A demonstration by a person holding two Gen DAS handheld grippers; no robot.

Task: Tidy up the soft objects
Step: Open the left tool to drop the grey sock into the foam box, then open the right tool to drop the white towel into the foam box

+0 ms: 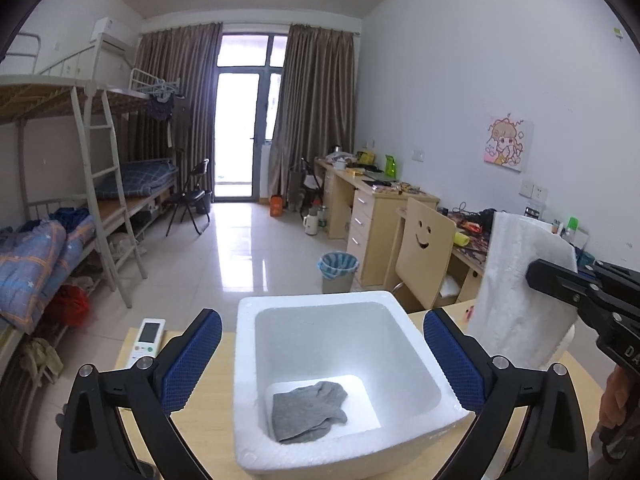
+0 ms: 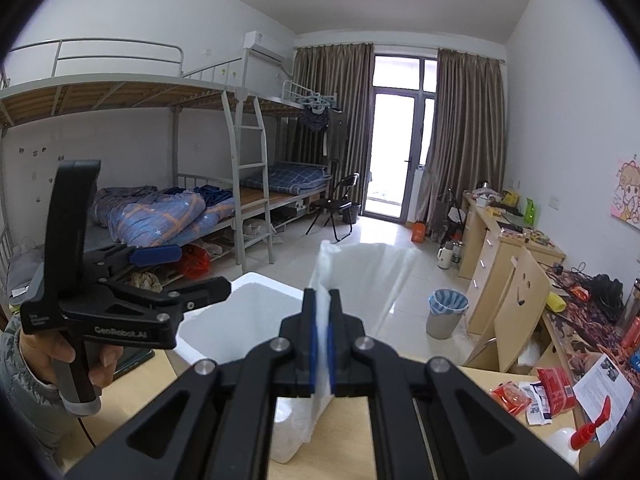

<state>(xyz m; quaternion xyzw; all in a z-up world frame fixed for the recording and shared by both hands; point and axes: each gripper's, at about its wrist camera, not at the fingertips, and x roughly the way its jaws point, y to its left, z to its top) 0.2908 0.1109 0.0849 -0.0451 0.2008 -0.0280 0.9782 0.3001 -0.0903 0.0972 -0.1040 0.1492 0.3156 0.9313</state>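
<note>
The work surface is a pale wooden table in a dormitory room with bunk beds along one wall, a row of desks along the other, brown curtains around a glass door at the far end, and a glossy tiled floor with a lined bin on it. On the table stands a white foam box, open at the top, with a grey cloth lying crumpled on its bottom.

The left wrist view looks straight down into the box: the left gripper hangs over it with its blue-padded jaws spread wide on either side of the box and nothing between them. It alone shows the grey cloth, and a white remote control at the table's far left edge.

The right wrist view shows the right gripper clenched on a white foam sheet, held upright beside the box. Only this view shows the red packets and papers on the table to the right, and the person's hand around the left gripper's handle.
</note>
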